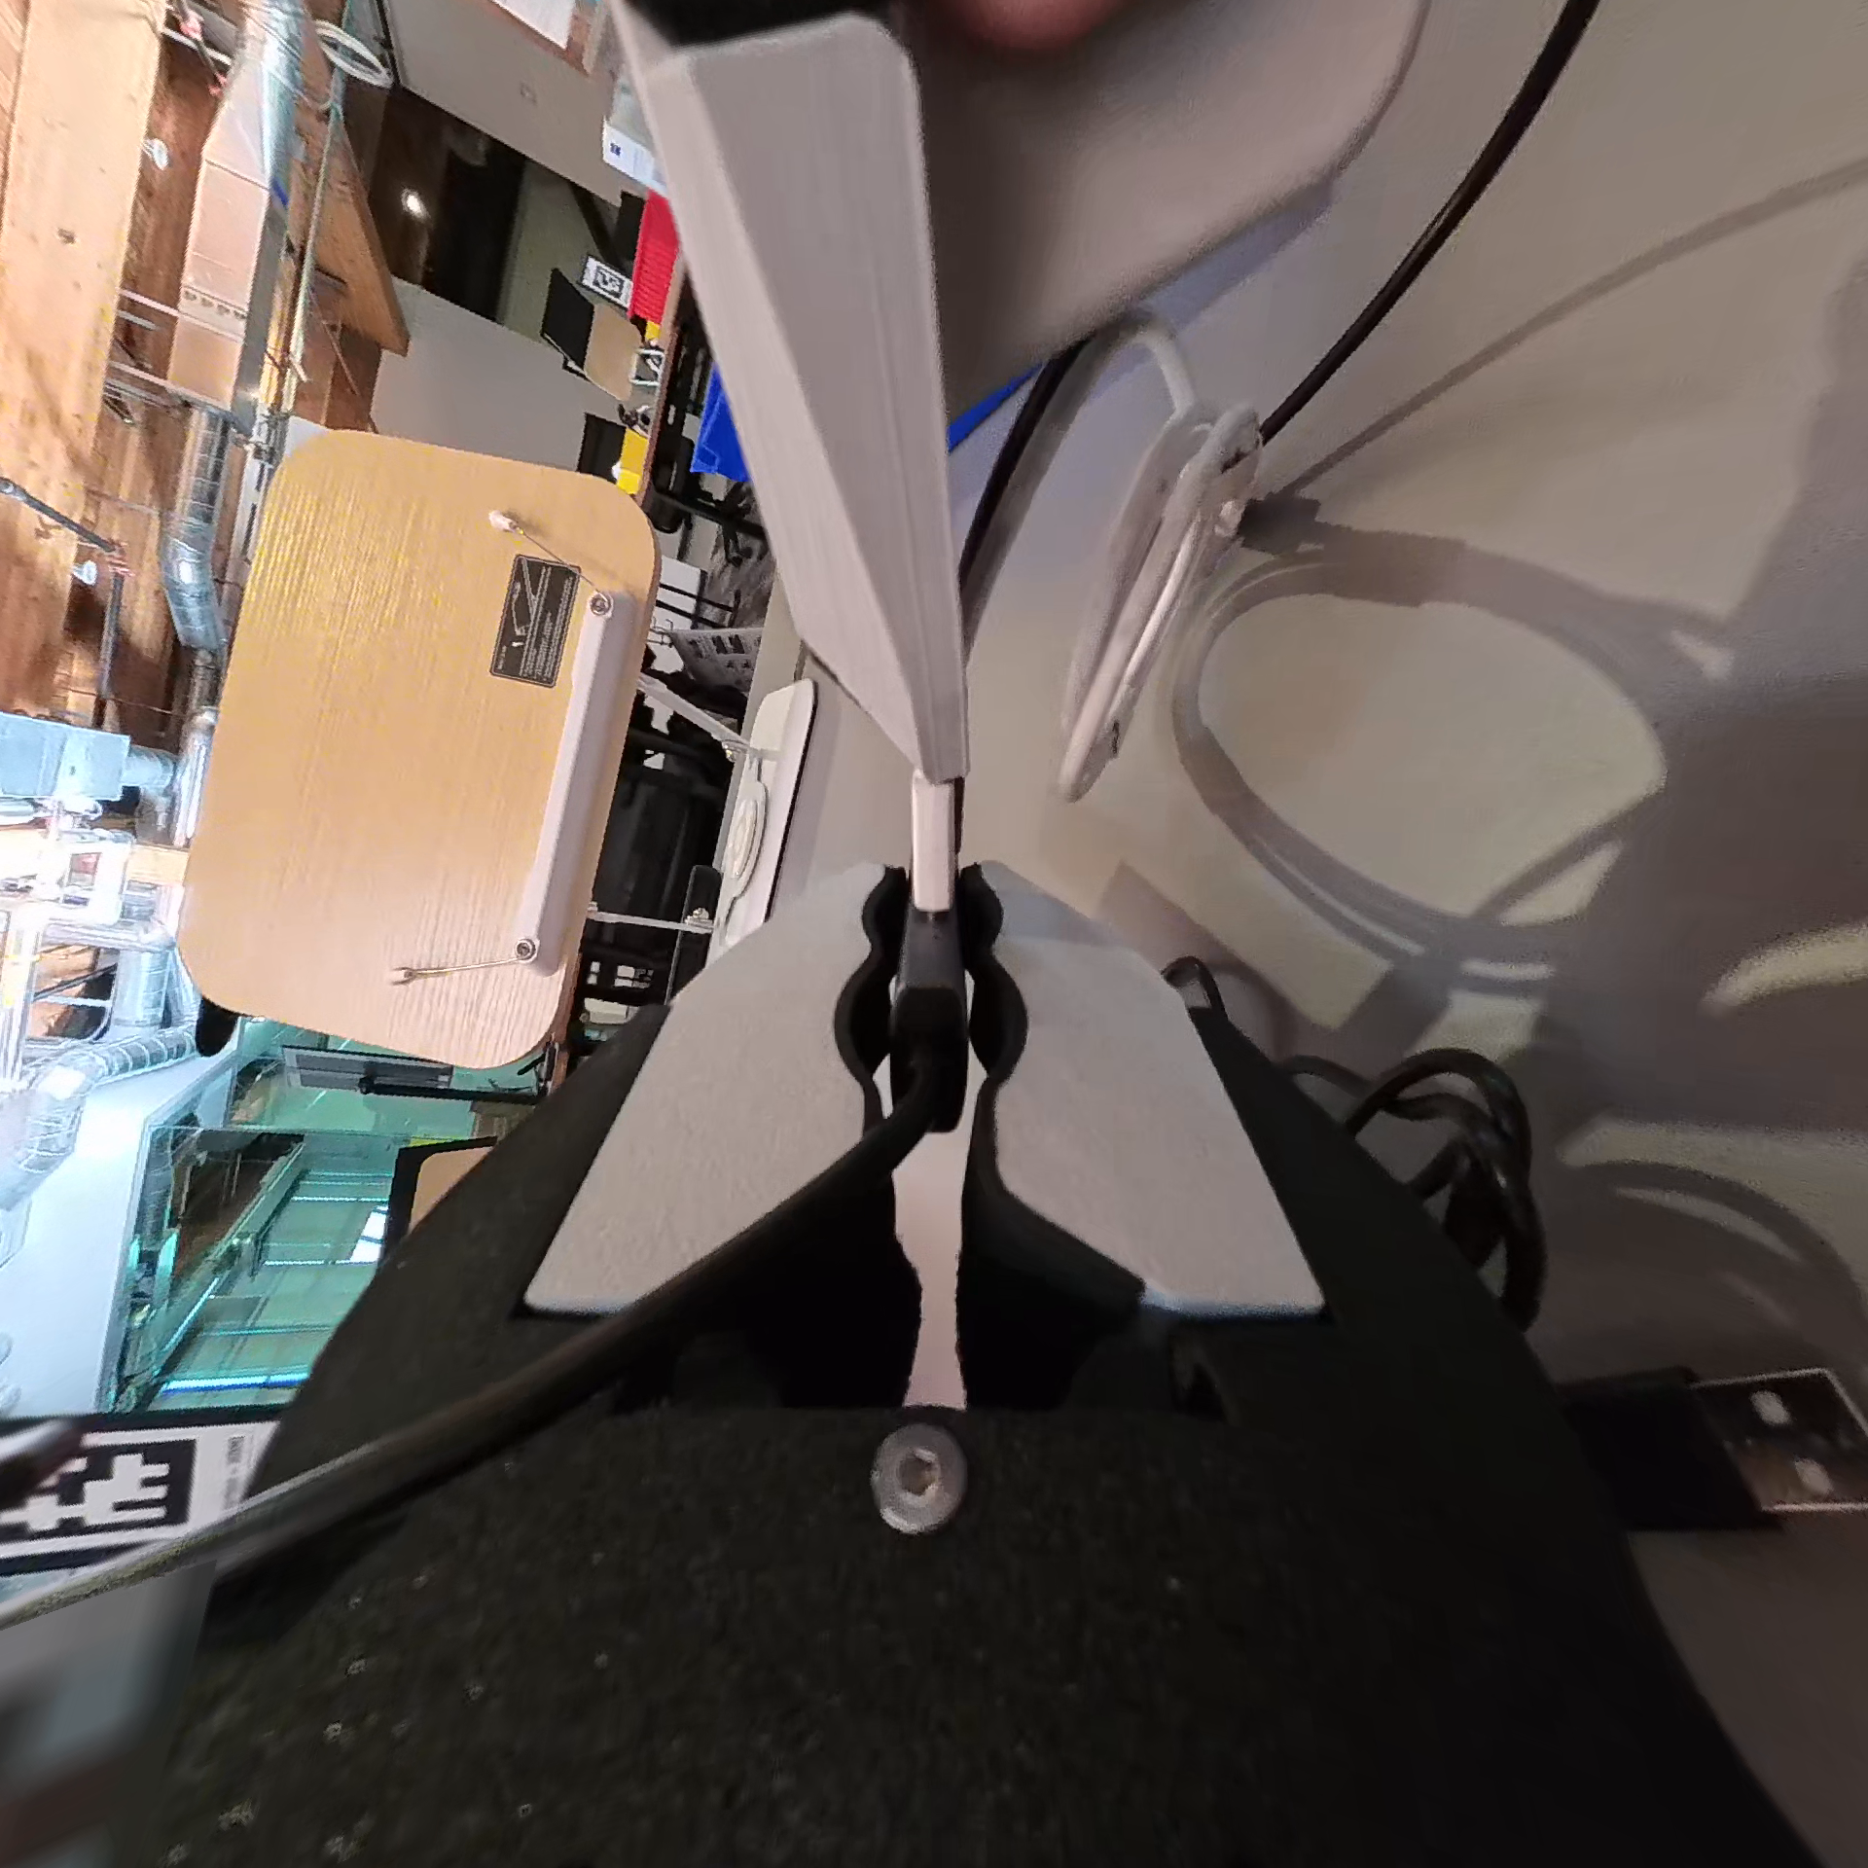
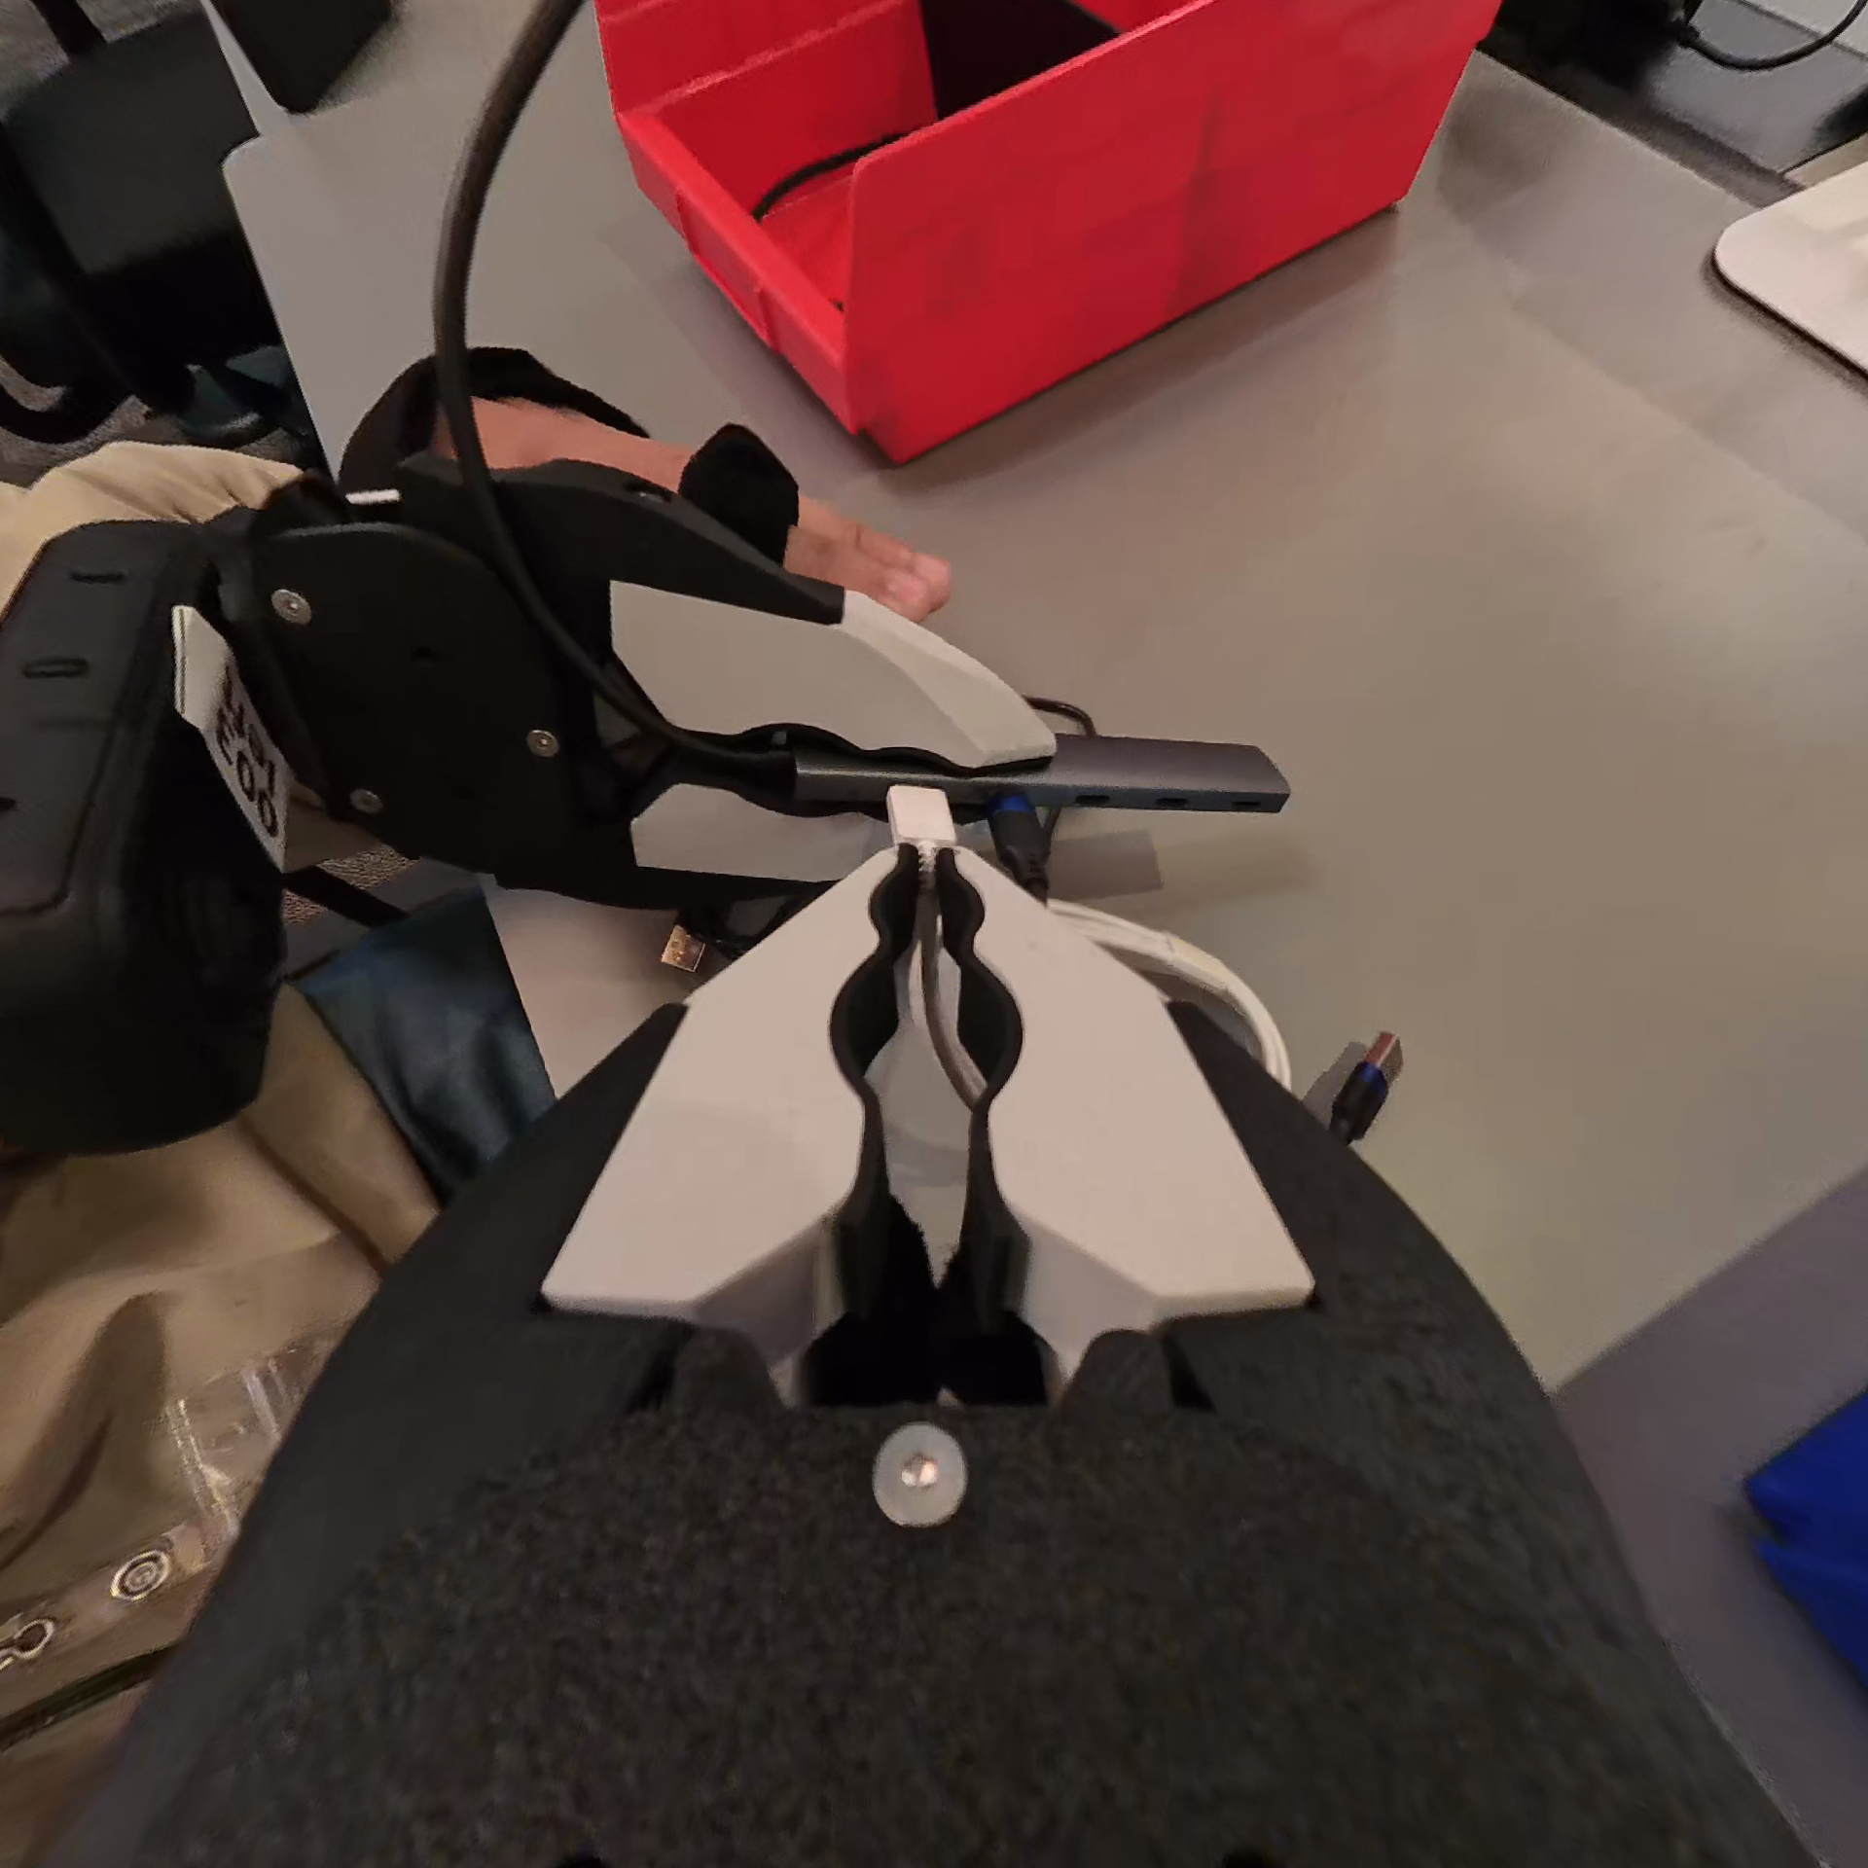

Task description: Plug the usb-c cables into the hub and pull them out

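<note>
The dark grey hub [image 2: 1162,763] is held level above the table. My left gripper [image 2: 970,778] is shut on its cable end, and the hub's black cable [image 2: 455,303] loops up behind it. In the left wrist view the left gripper [image 1: 930,890] clamps the hub's dark end [image 1: 925,975]. My right gripper [image 2: 922,859] is shut on a white USB-C plug [image 2: 918,817] whose tip is at the hub's port side. I cannot tell how deep it sits. The plug [image 1: 930,834] also shows in the left wrist view, under a right gripper finger [image 1: 829,404]. A black blue-ringed plug [image 2: 1016,824] sits in the hub beside it.
A red bin [image 2: 1061,253] stands on the grey table [image 2: 1415,708] behind the hub. A white cable coil [image 2: 1203,975] and loose USB-A plugs [image 2: 1370,1087] [image 1: 1739,1456] lie nearby. A person's hand [image 2: 869,571] holds the left gripper. A black cable bundle [image 1: 1466,1142] lies at the right. My hands' fingertips stand some 4 cm from each other.
</note>
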A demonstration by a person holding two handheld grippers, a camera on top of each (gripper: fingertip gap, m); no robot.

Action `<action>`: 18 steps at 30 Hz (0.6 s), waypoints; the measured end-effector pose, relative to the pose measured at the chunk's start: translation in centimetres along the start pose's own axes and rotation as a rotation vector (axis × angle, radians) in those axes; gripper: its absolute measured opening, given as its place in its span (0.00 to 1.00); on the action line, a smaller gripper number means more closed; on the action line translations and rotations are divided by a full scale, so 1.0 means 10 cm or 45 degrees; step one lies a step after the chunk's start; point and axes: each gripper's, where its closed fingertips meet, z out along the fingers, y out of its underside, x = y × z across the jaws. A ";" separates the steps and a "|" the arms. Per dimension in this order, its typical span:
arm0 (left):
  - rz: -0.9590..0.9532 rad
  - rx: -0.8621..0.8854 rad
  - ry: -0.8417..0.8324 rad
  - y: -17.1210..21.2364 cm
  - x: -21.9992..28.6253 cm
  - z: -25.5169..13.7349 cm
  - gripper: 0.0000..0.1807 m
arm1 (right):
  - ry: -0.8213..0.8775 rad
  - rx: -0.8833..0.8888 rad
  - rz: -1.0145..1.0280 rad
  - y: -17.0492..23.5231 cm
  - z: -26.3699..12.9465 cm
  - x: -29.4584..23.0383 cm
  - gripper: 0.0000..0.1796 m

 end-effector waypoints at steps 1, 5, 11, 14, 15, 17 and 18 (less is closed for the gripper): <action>0.010 -0.009 0.001 0.01 0.00 0.00 0.05 | 0.002 -0.003 0.006 0.00 0.01 0.00 0.02; 0.015 -0.037 -0.006 0.02 -0.01 0.01 0.05 | 0.003 0.021 0.030 0.00 0.02 0.00 0.02; 0.030 -0.042 -0.021 0.02 -0.02 -0.01 0.05 | -0.035 0.053 0.040 0.00 0.07 -0.07 0.02; 0.015 -0.052 -0.031 0.03 -0.05 0.01 0.05 | 0.043 0.075 -0.003 -0.02 0.09 -0.04 0.02; -0.041 -0.025 -0.025 0.02 -0.07 0.02 0.06 | 0.071 0.097 -0.013 -0.06 0.08 -0.04 0.02; -0.031 0.015 -0.041 0.01 -0.12 0.02 0.06 | 0.091 0.123 -0.035 -0.12 0.06 -0.01 0.02; -0.028 0.038 -0.041 0.00 -0.13 0.02 0.06 | 0.085 0.133 -0.030 -0.14 0.04 0.00 0.02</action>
